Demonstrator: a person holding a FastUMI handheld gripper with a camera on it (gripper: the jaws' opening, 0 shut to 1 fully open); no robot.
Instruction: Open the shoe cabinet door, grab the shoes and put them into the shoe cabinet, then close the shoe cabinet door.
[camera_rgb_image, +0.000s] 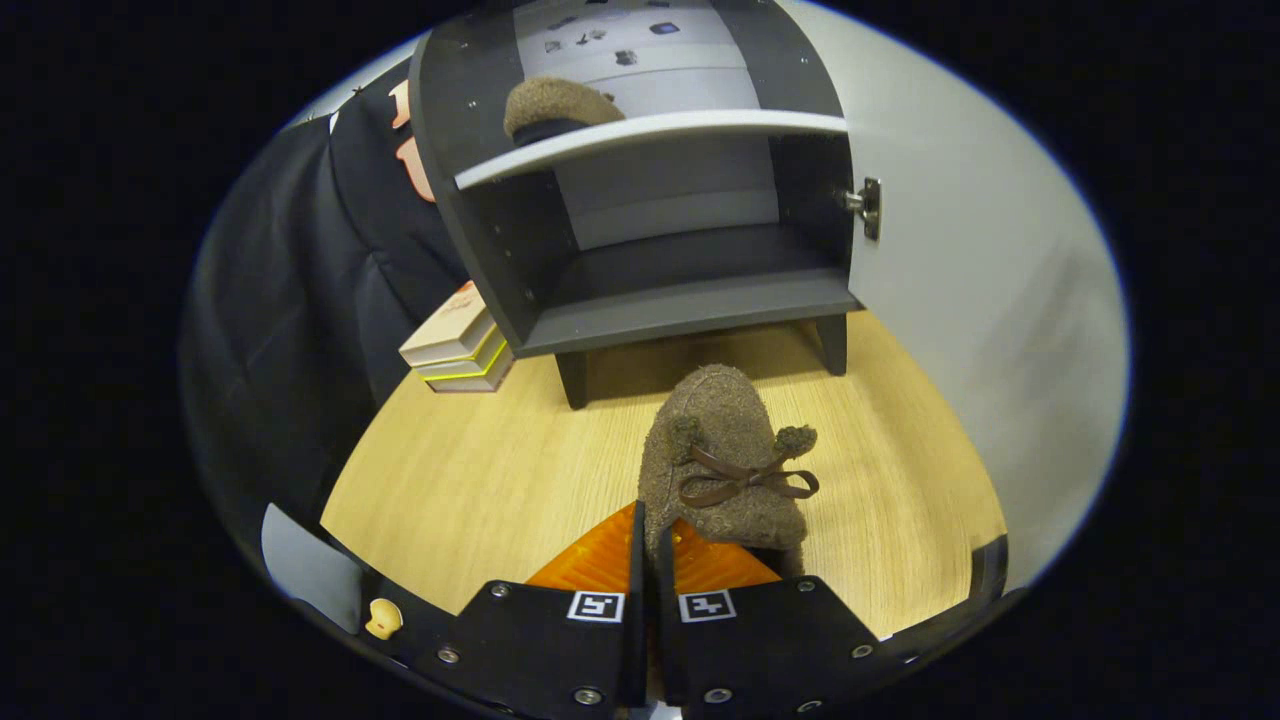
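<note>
A brown shoe (722, 462) is gripped by the closed hand-held gripper (648, 535) above the bench (480, 480), before the open shoe cabinet (640, 250).

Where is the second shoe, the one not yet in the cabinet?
In the gripper view the brown shoe is held at its heel edge by the closed gripper, over the wooden table, just in front of the open shoe cabinet.
</note>
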